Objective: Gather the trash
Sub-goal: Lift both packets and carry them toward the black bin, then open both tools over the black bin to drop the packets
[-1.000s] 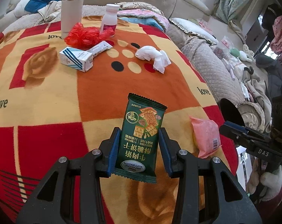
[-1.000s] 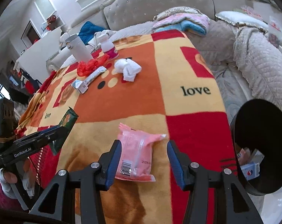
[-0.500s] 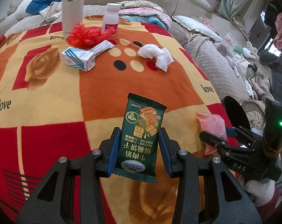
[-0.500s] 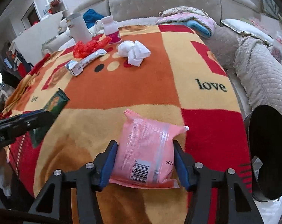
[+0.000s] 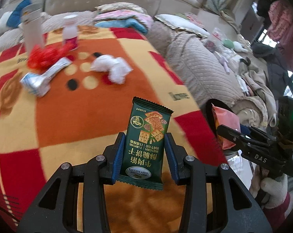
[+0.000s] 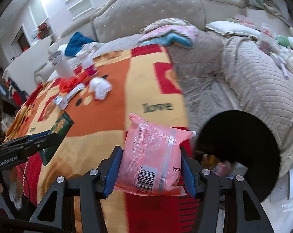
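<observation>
Left claw (image 5: 144, 155): closed on a green beef-biscuit packet (image 5: 147, 141), held upright between the blue pads, clear of the patterned blanket (image 5: 84, 120) on the bed.

Right claw (image 6: 150, 170): closed on a pink snack packet (image 6: 153, 155), barcode end nearest the camera, also lifted off the blanket.

Black bin (image 6: 237, 151): just right of the right claw, beside the bed's edge, mouth open; a few wrappers visible inside.

Beyond the left claw, well apart: crumpled white tissue (image 5: 112, 69); to its left a blue-striped white box (image 5: 34, 82), a silver wrapper (image 5: 56, 68) touching it, and a red plastic bag (image 5: 46, 55).

Behind these: white flask (image 5: 31, 29), small white bottle (image 5: 69, 31).
</observation>
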Demonstrator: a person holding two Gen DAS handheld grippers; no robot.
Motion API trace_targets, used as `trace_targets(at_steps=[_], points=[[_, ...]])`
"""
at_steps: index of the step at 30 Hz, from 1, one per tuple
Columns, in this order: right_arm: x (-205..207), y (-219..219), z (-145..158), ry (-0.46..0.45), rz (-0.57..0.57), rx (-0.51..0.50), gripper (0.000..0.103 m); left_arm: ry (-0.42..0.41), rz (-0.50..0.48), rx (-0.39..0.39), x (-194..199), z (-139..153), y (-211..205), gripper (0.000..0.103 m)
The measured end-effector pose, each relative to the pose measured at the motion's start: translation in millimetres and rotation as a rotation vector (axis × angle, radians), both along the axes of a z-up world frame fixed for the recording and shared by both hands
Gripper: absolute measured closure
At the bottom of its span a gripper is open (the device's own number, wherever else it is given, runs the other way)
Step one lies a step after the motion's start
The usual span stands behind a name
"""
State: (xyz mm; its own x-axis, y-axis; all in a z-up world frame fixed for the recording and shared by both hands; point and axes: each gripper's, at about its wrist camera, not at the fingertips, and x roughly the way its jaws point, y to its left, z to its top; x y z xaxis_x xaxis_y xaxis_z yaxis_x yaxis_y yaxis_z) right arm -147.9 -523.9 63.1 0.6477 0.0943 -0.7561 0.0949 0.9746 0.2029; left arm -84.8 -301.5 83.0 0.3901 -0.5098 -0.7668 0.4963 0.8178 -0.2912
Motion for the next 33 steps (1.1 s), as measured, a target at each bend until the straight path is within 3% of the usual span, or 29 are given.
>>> trace_targets(at_steps=[8,24,26,28,33], points=[[-21.6,-65.2,-0.6,0.003,-0.121,-0.015,0.047,0.005,-0.097,-0.032,2.9,6.3,-65.8,0.065],[-27.8,-137.7,-32.0,0.059,-0.258,0.018,0.047,0.093,-0.257,-0.092,1.4,-11.7,-180.4,0.064],[-26.4,-143.7,-35.0,0.064,-0.286,0.018,0.046,0.111,-0.27,-0.122,2.8,-14.4,-187.6,0.061],[-25.9,-145.8,-36.5,0.066,-0.309,0.0,0.03,0.122,-0.273,-0.13,4.2,-17.3,-192.0,0.047],[-30.4,-147.2,-42.2,0.07,-0.318,0.021,0.028,0.122,-0.253,-0.109,5.9,-20.3,-181.2,0.044]])
